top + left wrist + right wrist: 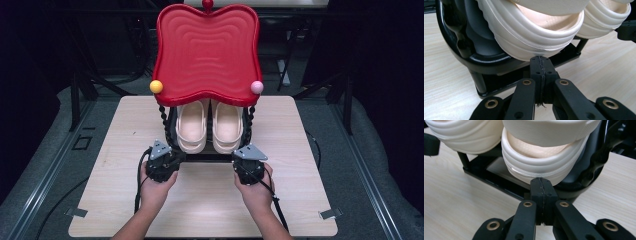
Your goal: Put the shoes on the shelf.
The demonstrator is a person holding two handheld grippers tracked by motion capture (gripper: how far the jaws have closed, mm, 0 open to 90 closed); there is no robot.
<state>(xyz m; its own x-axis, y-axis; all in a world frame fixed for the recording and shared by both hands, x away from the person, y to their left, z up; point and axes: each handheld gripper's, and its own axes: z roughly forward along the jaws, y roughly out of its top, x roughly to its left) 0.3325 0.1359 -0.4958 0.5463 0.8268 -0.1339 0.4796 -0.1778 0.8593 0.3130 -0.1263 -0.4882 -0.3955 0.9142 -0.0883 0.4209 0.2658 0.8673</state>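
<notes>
1. Presently, the left gripper [167,156] has its jaws pressed flat together, nothing between them — tips at the heel of the left cream slipper [191,127].
2. The right gripper [244,159] is likewise closed and empty, tips at the right cream slipper [227,126].
3. Both slippers rest side by side on the black rack [172,131], under the red tray [206,50], on the wooden table [210,200].

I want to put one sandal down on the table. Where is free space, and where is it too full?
Bare table lies left of the black rack, another patch lies right of it, and a wide strip lies near the front edge around the forearms. It is crowded in the middle: the cream sandals sit under the red tray, with the left gripper and right gripper shut close before them.
</notes>
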